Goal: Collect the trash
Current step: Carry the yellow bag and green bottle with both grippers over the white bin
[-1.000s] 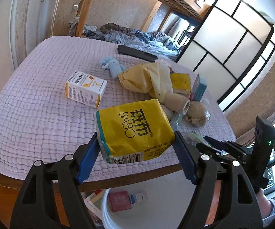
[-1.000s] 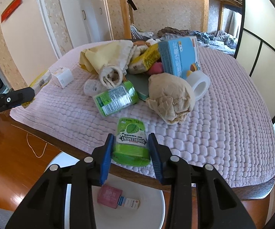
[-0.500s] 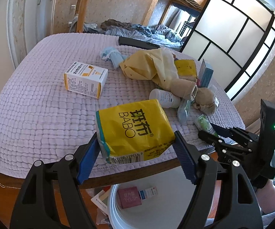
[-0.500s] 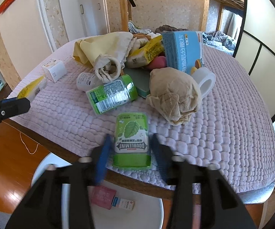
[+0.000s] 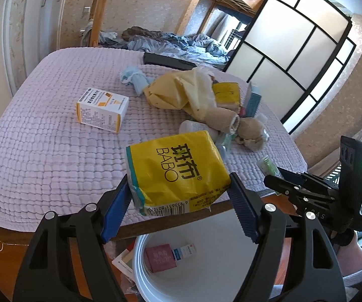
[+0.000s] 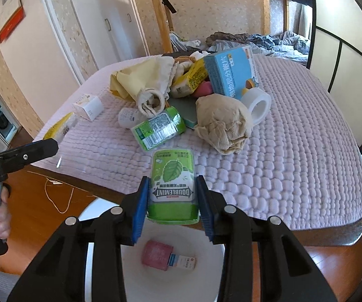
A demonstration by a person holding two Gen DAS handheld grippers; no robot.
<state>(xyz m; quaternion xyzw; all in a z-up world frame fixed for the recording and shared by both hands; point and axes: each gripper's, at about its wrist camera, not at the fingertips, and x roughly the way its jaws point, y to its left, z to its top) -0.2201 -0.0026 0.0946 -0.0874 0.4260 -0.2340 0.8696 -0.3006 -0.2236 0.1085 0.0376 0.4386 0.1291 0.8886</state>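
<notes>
My left gripper (image 5: 179, 202) is shut on a yellow BABO packet (image 5: 177, 171) and holds it over the near edge of the table, above a white bin (image 5: 140, 261). My right gripper (image 6: 172, 201) is shut on a green Doublemint container (image 6: 172, 186) and holds it over the table edge, above the same white bin (image 6: 216, 271). A pink packet (image 6: 155, 254) lies inside the bin. The right gripper also shows in the left wrist view (image 5: 281, 178), and the left gripper's finger shows in the right wrist view (image 6: 30, 151).
A pile of trash lies on the lilac table cover (image 6: 294, 136): a yellow cloth (image 6: 135, 78), a crumpled brown paper ball (image 6: 221, 123), a green can (image 6: 158, 128), a blue box (image 6: 231, 73), a tape roll (image 6: 256, 103), a white-and-orange box (image 5: 103, 110). Wood floor lies below.
Both grippers have drawn back slightly from the table with their items, over the bin. The right gripper blurred in motion half a second ago and is now steady.
</notes>
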